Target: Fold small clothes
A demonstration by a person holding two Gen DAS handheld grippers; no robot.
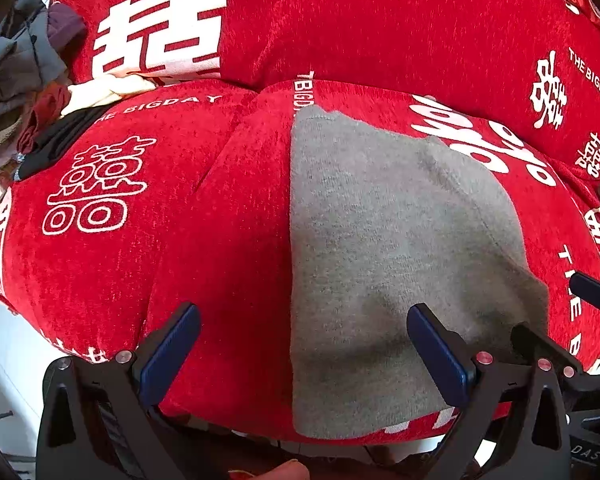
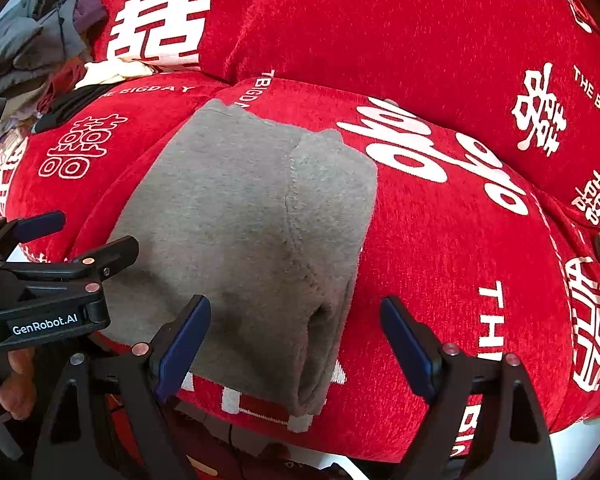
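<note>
Lying on 1 red sofa (image 1: pixel 220 240): 1 gray garment (image 1: pixel 380 240); 2 grippers gaping.

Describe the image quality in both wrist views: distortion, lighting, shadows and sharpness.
Left wrist view: strong fisheye bulge with dark corners; even daylight; the gray garment and red cover are sharp, with a soft shadow on the cloth near the open left gripper. Right wrist view: same barrel bending; the garment's fold is shadowed ahead of the open right gripper; no glare.

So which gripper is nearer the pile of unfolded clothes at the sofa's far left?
Left. The left gripper sits on that side of the grey garment; the right gripper is farther from the pile.
</note>
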